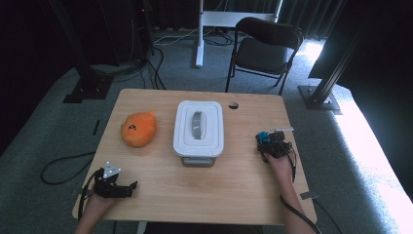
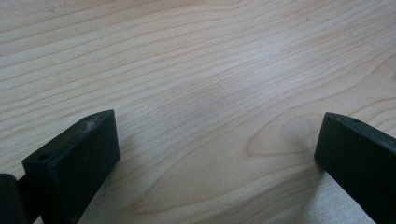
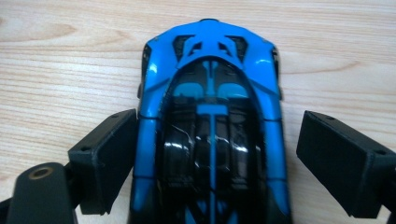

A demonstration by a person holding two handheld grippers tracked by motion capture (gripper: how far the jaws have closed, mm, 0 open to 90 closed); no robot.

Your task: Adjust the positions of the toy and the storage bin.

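Note:
A glossy blue and black toy car (image 3: 210, 70) lies on the wooden table (image 1: 204, 190) at the right, seen in the high view as a small blue shape (image 1: 263, 137). My right gripper (image 3: 217, 126) straddles it from behind: the left jaw is close against the car's side, while a gap separates the right jaw from it. The high view shows that gripper (image 1: 268, 142) in a hand near the table's right edge. My left gripper (image 1: 131, 187) rests at the front left, and its jaws (image 2: 218, 119) stand wide apart over bare wood (image 2: 187, 56).
A white lidded box (image 1: 198, 129) with a grey handle stands mid-table. An orange plush toy (image 1: 139, 128) lies to its left. A cable hole (image 1: 233, 105) is near the far edge. A black folding chair (image 1: 265, 48) stands behind the table.

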